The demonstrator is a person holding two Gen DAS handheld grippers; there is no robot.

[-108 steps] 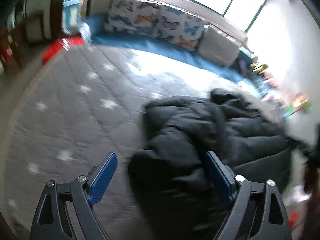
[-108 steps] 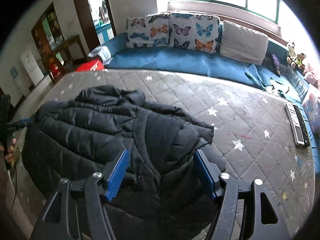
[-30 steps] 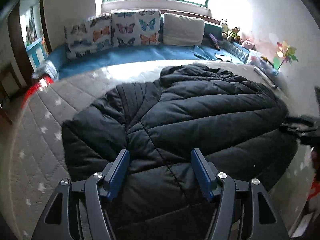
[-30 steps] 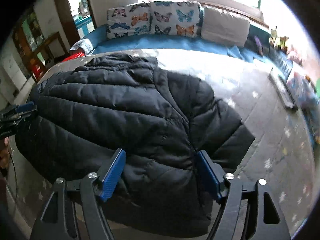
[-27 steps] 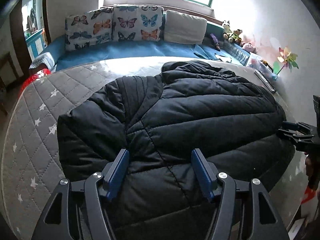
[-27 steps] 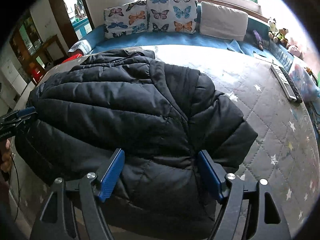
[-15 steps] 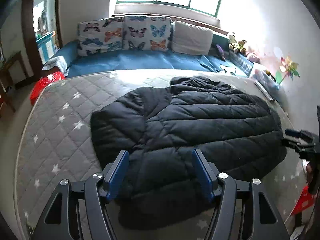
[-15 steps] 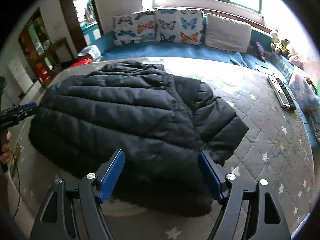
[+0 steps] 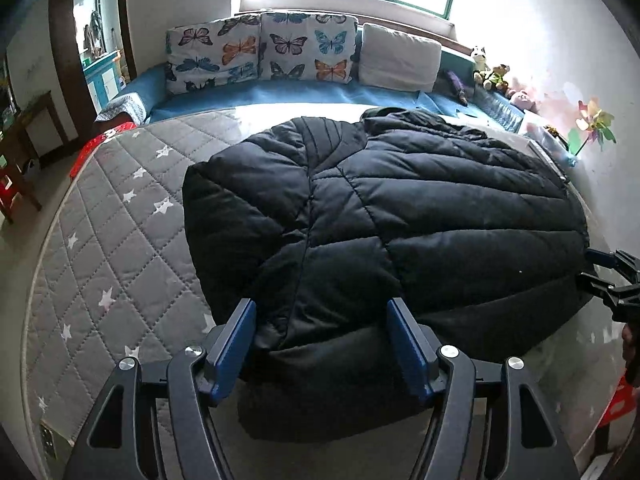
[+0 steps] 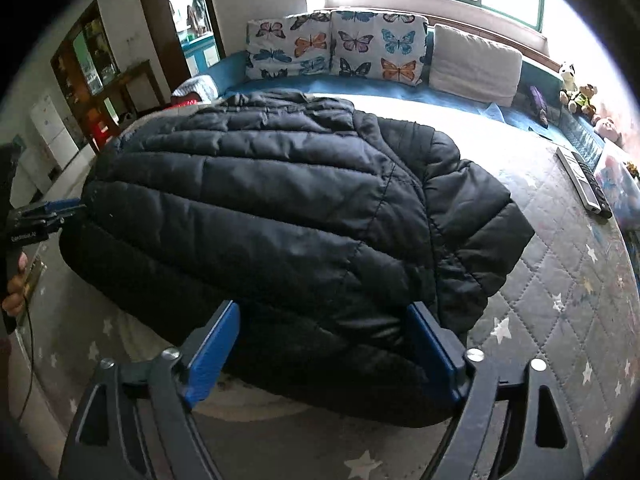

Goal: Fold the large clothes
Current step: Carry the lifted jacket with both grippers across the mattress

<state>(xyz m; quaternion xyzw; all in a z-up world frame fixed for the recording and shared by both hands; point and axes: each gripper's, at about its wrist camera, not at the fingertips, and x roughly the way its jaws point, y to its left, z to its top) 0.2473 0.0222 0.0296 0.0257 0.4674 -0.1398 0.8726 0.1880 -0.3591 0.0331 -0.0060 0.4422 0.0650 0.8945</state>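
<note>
- Left wrist view: the left gripper (image 9: 320, 340) hovers at the near hem of a black puffer jacket (image 9: 400, 216), jaws spread wide and clamping nothing; its blue fingers (image 9: 234, 344) flank the fabric's edge.
- Right wrist view: the right gripper (image 10: 324, 344) sits at the jacket's (image 10: 280, 208) other near corner, jaws likewise wide apart and empty.
- Each gripper shows at the frame edge of the other's view, close against the jacket's side; whether either touches it cannot be told.
- The jacket lies spread across a grey quilted mattress (image 9: 120, 216) printed with white stars, hood end away from the cameras, one sleeve folded over the body.
- A remote control (image 10: 584, 184) rests on the mattress, well apart from the jacket.
- Beyond, butterfly cushions (image 9: 264, 52) and a plain pillow (image 9: 400, 60) line a blue daybed beneath the window.
</note>
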